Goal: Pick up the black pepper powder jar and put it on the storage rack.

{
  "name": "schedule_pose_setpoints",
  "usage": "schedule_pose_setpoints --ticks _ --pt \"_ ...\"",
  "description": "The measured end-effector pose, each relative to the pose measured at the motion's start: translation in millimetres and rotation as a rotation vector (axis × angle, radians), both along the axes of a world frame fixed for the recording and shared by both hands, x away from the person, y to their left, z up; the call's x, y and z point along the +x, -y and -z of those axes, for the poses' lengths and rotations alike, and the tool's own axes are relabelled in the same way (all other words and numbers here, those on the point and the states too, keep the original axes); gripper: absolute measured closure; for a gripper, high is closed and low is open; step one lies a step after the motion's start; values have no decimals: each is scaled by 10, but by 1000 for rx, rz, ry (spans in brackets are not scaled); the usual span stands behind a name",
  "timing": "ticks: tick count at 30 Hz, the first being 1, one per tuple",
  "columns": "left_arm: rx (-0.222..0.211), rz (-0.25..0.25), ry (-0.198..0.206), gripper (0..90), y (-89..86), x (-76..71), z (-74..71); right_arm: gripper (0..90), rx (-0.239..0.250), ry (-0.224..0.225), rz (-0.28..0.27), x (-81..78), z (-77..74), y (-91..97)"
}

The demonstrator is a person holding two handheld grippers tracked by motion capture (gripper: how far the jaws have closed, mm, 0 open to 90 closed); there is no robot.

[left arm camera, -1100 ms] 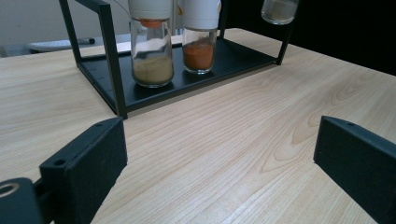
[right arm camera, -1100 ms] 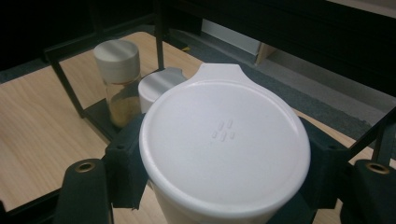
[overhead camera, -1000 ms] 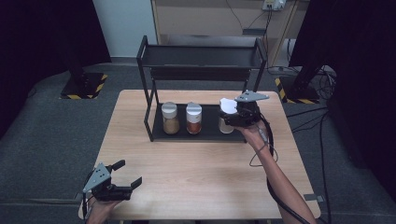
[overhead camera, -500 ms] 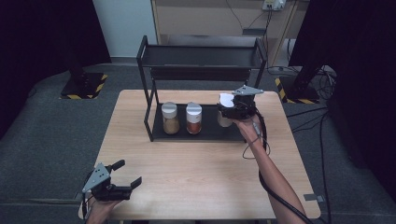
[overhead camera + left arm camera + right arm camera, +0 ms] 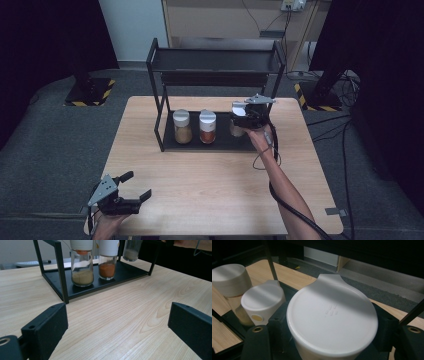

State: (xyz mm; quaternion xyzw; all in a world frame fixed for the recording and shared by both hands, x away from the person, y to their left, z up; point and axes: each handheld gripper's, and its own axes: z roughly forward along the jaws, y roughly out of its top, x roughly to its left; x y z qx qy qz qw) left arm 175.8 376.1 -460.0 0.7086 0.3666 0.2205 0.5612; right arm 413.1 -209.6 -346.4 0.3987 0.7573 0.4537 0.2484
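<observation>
Holding a third jar (image 5: 236, 125) by its white lid, the right gripper (image 5: 248, 114) has its jaws clamped on it at the right end of the black rack's (image 5: 161, 122) bottom tray. Two jars, one tan (image 5: 182, 126) and one orange (image 5: 207, 127), already stand there side by side. The left gripper (image 5: 131, 186) rests near the worktop's (image 5: 210, 185) front corner with its jaws wide apart, so I think the job is nearly done once this jar is let go.
</observation>
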Motion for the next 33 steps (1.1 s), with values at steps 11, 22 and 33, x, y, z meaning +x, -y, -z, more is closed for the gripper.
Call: schedule_pose_setpoints --ticks 11,22,33 --pt "0 2 0 21 -2 2 1 309 -16 -25 7 52 201 -54" --pt "0 3 1 21 -4 1 0 309 -22 -39 -2 52 296 -79" --pt "1 2 2 21 -3 0 0 309 -22 -53 -2 53 361 -69"
